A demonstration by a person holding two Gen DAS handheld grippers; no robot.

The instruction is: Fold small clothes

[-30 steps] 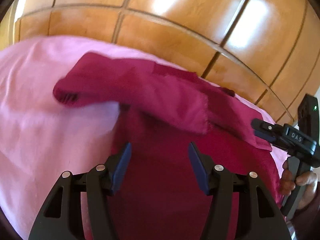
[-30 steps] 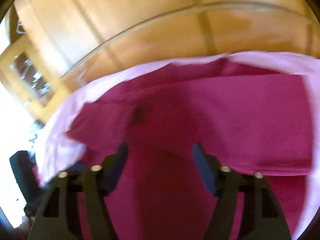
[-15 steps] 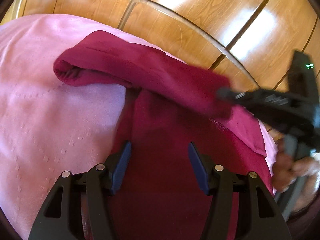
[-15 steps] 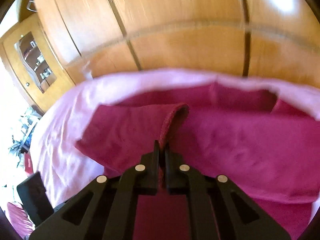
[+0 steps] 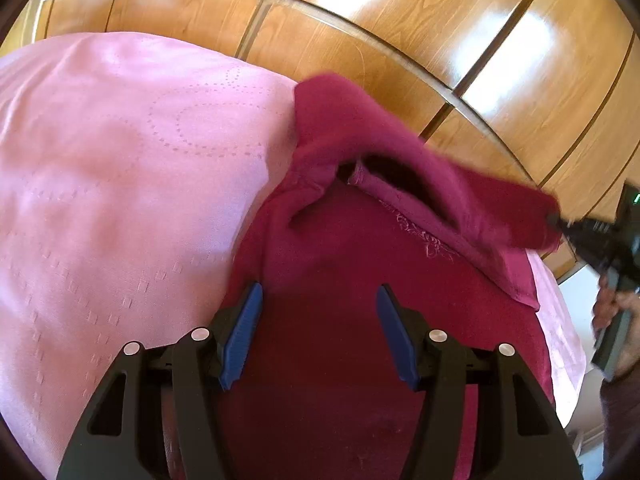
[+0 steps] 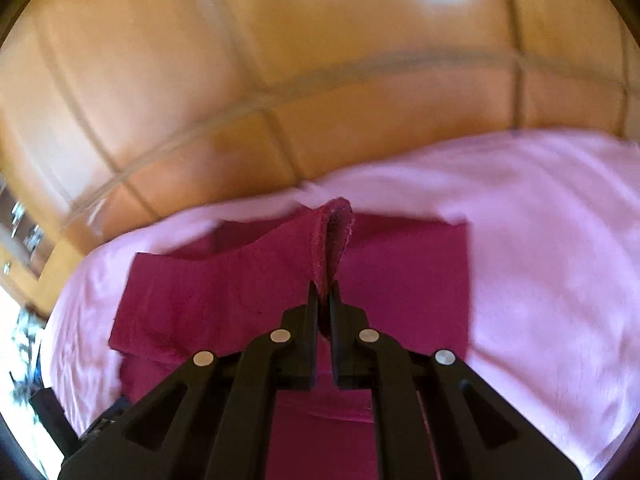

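Garment (image 6: 400, 280) sleeve stretched rightward

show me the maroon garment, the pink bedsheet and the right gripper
maroon garment (image 5: 340, 352), left wrist view, flat body panel.
pink bedsheet (image 5: 120, 184), left wrist view, bare patterned area.
right gripper (image 6: 324, 300), right wrist view, between the fingers pinching the cloth.

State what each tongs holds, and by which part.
Right tongs pinch the garment by a sleeve's cuffed end, lifted. Left tongs are open, holding nothing.

Home bedroom, prob.: pink embossed bedspread (image 5: 132, 184) over a bed, glossy wood-panel wardrobe doors (image 5: 400, 32) at 12 o'clock, glass-front cabinet (image 6: 20, 220) at 9 o'clock.
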